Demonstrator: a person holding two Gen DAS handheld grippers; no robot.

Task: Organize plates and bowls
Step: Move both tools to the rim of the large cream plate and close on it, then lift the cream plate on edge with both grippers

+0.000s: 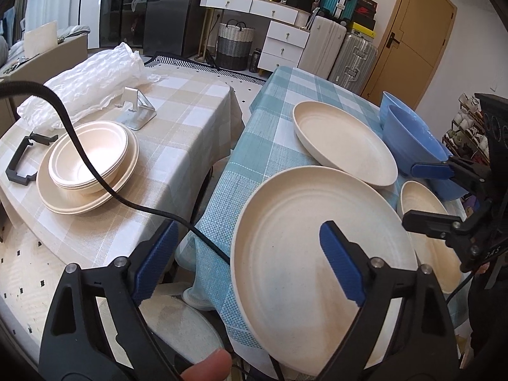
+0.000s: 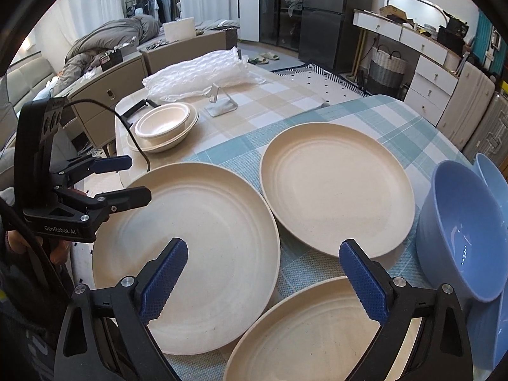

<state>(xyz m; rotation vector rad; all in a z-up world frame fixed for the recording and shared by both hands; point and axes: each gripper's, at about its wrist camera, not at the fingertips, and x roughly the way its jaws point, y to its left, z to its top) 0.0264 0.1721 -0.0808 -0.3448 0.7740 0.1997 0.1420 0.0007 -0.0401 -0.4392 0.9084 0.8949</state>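
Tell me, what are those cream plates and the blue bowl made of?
The cream plates look like matte speckled wheat-straw plastic or molded fibre; the dull surface shows fine flecks. The blue bowl looks like glossy plastic, given its sharp highlights.

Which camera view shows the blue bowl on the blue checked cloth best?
The right wrist view shows the blue bowl best: its whole rim and shiny inside are visible, close to the camera. In the left wrist view the blue bowl is farther away, and the right gripper covers its near rim.

Left gripper [image 1: 250, 257] and right gripper [image 2: 263, 270] both hover with jaws spread wide, apparently gripping nothing.
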